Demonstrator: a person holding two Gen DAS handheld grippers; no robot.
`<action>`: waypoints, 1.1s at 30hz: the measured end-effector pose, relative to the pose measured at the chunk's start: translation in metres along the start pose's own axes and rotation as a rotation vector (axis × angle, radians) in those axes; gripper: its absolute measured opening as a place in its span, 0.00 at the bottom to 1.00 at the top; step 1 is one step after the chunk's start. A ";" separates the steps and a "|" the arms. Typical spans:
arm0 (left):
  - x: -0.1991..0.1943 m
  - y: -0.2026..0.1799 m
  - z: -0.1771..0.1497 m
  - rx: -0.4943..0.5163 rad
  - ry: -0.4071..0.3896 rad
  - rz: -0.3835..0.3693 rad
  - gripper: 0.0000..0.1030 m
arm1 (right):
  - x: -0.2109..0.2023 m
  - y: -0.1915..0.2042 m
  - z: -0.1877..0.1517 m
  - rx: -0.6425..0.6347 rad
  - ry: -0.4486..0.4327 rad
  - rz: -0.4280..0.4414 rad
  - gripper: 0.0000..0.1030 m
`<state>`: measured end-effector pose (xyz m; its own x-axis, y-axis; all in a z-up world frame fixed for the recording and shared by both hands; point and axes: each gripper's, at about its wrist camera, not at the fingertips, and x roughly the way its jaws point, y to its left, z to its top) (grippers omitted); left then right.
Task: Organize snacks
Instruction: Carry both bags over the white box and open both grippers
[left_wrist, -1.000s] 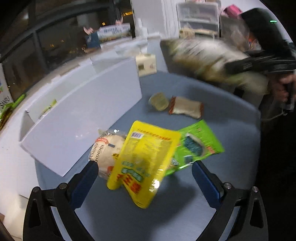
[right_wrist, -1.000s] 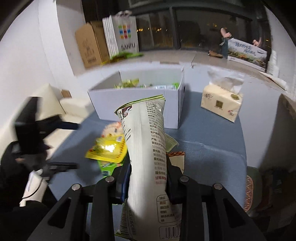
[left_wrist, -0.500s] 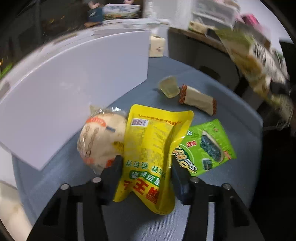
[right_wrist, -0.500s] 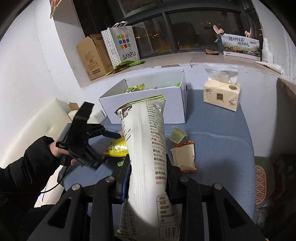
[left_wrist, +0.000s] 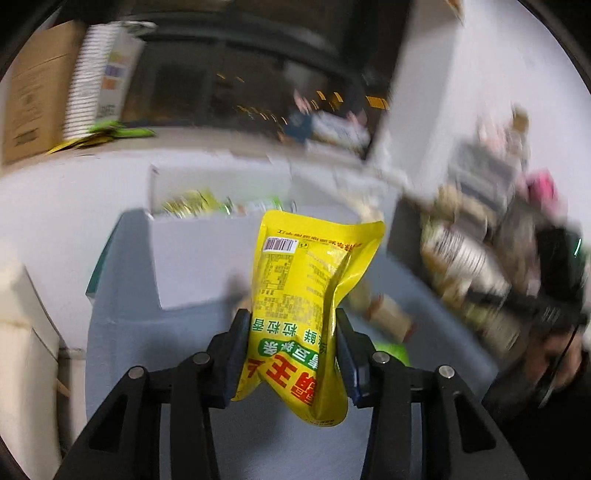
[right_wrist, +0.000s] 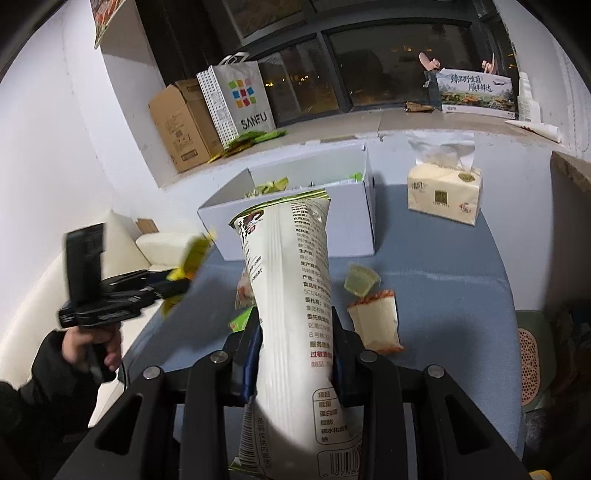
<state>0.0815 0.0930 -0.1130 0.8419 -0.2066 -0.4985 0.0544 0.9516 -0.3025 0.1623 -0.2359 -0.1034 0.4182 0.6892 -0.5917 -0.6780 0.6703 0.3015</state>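
My left gripper (left_wrist: 291, 332) is shut on a yellow snack pouch (left_wrist: 306, 291) and holds it up above the blue table, facing the white box (left_wrist: 207, 254). In the right wrist view the left gripper (right_wrist: 173, 284) with the yellow pouch (right_wrist: 192, 258) sits left of the box (right_wrist: 295, 221). My right gripper (right_wrist: 295, 332) is shut on a tall white snack bag (right_wrist: 291, 295), held upright above the table in front of the box. The box holds green and yellow packets. The white bag (left_wrist: 465, 266) shows blurred at right in the left wrist view.
On the table lie a small jelly cup (right_wrist: 360, 282), a tan orange-edged packet (right_wrist: 376, 321), a green packet (right_wrist: 240, 321) and a round wrapped snack (right_wrist: 243, 291). A tissue box (right_wrist: 445, 192) stands at back right. Cardboard box (right_wrist: 181, 125) and paper bag (right_wrist: 236, 99) sit on the sill.
My left gripper closed on the yellow pouch and lifted it off the table, swinging to face the box. My right gripper keeps holding the white bag almost still.
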 end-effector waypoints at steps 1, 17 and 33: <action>-0.008 0.003 0.008 -0.038 -0.041 -0.011 0.46 | 0.002 0.001 0.005 0.008 -0.009 -0.002 0.33; 0.079 0.036 0.151 -0.181 -0.087 0.096 0.46 | 0.111 0.011 0.167 0.140 -0.084 -0.063 0.33; 0.119 0.062 0.137 -0.121 0.010 0.205 1.00 | 0.183 -0.010 0.206 0.159 -0.015 -0.103 1.00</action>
<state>0.2590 0.1590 -0.0801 0.8232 -0.0148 -0.5675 -0.1826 0.9397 -0.2893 0.3700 -0.0595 -0.0606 0.4904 0.6177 -0.6148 -0.5273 0.7720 0.3550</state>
